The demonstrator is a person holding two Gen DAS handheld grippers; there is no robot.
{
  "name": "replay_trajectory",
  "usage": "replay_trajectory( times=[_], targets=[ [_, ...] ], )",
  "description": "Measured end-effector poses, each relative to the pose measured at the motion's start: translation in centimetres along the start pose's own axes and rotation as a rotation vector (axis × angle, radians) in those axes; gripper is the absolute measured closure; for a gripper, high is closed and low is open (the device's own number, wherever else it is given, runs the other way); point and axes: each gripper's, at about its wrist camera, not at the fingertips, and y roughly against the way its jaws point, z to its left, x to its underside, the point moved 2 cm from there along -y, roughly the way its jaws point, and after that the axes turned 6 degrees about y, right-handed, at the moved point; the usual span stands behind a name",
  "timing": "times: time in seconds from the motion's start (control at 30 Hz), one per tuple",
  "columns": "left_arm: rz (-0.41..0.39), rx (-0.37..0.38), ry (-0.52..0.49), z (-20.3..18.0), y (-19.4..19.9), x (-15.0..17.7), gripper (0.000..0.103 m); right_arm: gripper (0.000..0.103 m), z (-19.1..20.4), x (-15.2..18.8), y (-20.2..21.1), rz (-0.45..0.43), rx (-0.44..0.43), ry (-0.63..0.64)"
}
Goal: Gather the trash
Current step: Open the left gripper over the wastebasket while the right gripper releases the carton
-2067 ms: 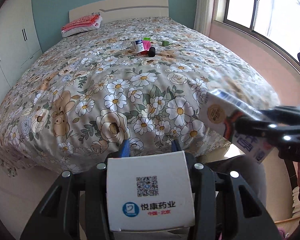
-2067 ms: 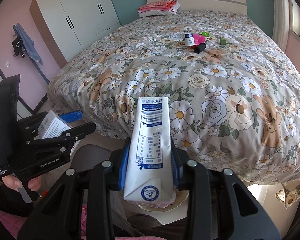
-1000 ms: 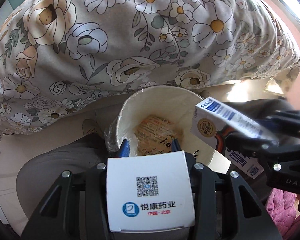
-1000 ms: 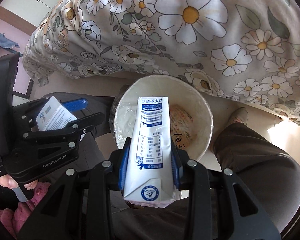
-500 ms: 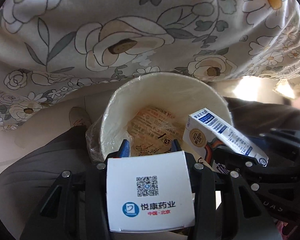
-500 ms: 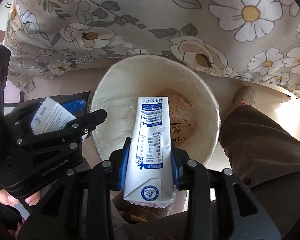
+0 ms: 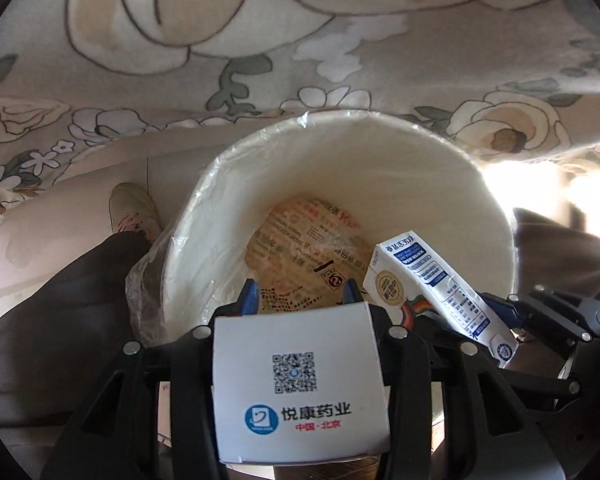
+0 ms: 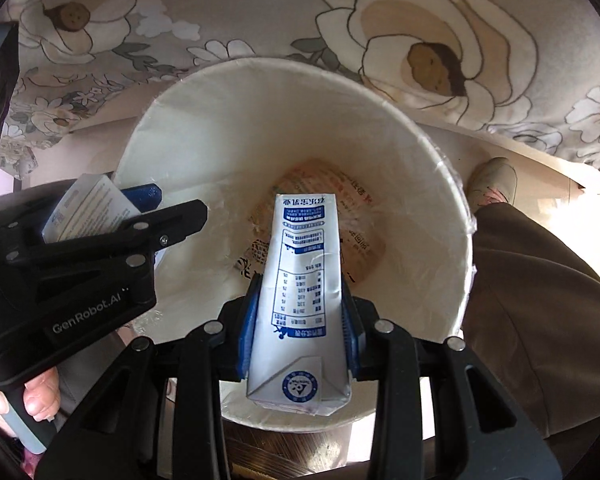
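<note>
My left gripper (image 7: 301, 295) is shut on a white medicine box (image 7: 300, 384) with a QR code, pointing down into the mouth of a white bin (image 7: 340, 168) lined with clear plastic. My right gripper (image 8: 300, 286) is shut on a blue-and-white milk carton (image 8: 304, 292), held lengthwise over the same bin (image 8: 260, 128). The carton (image 7: 432, 280) slants in over the bin's right rim in the left wrist view. In the right wrist view, the left gripper (image 8: 156, 204) and its box (image 8: 88, 208) sit at the bin's left rim. A printed orange wrapper (image 7: 300, 240) lies at the bottom.
The floral bedspread (image 7: 260, 40) hangs just behind the bin. A person's legs in dark trousers (image 7: 60, 300) (image 8: 540, 300) flank the bin, with a pale shoe (image 7: 132, 208) on the floor. A hand (image 8: 36, 396) grips the left gripper's handle.
Both grippers have tipped from facing the bed to pointing down, then sunk toward the bin, which now fills both views. The box and the carton stay gripped.
</note>
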Motion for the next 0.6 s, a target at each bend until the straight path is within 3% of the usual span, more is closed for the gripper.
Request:
replay_trajectory(
  times=[0.3,0.33,0.43,0.6],
  targets=[
    [0.04,-0.027,-0.024,-0.9,-1.9,-0.2,0.056,0.066,0.5,-0.5,-1.8,0.035,-0.014,0.022],
    [0.045,-0.025,-0.027,-1.1,-2.1,-0.2,0.053,0.066,0.3,-0.4,-1.9,0.042,-0.014,0.021],
    [0.05,-0.032,-0.026,-1.2,-2.3,-0.2,0.03,0.064,0.5,-0.6,-2.4,0.057,0.008,0.029],
    [0.021,-0.04,-0.039,-1.2,-1.2,0.0,0.027,0.052,1.0,-0.7,-1.1,-0.009,0.019,0.074]
  ],
)
